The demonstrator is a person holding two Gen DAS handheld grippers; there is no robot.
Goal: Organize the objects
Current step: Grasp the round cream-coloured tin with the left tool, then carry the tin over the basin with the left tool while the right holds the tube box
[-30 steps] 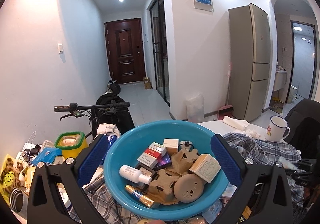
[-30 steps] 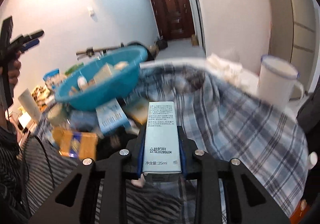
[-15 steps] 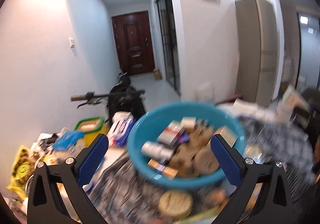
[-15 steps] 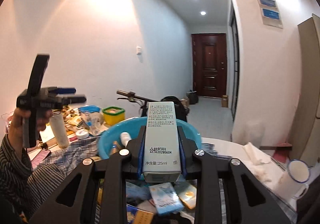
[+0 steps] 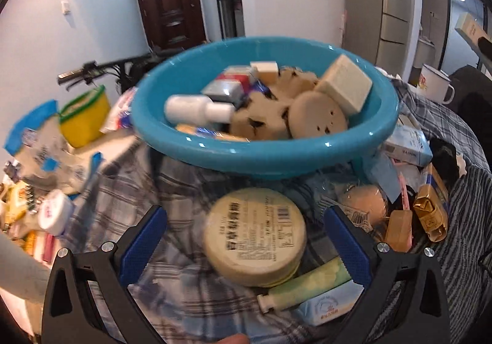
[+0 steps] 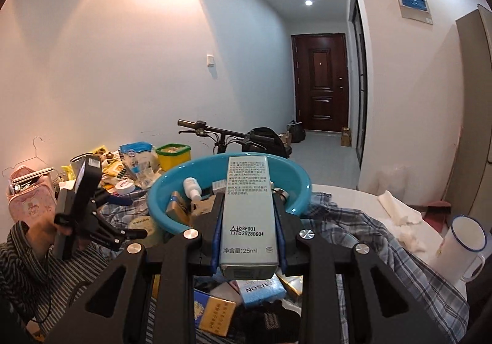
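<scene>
Between the blue pads of the right gripper [image 6: 249, 215] stood a tall pale grey-green cardboard box [image 6: 248, 208] printed with black text, clamped on both long sides and held above the cluttered table, with its far end in front of the round turquoise plastic basin [image 6: 296, 187]. That basin [image 5: 264, 153] sat on a crumpled blue-and-white checked cloth [image 5: 129, 199] and held a white plastic bottle [image 5: 196, 110], a beige rectangular box [image 5: 344, 85], a tan round disc with small holes [image 5: 316, 119] and other small packets. On the near side of the basin lay a flat round cream tin with a printed label [image 5: 255, 236], directly between the spread blue pads of the left gripper [image 5: 246, 242]; the jaws stood wide apart and neither pad touched it. A pale green tube [image 5: 304, 285] lay just beside the tin. Toward the table's far right edge stood a white enamel mug with a blue rim [image 6: 464, 239]. At the left, a yellow tub with a green rim [image 5: 83, 116] stood among loose packets.
</scene>
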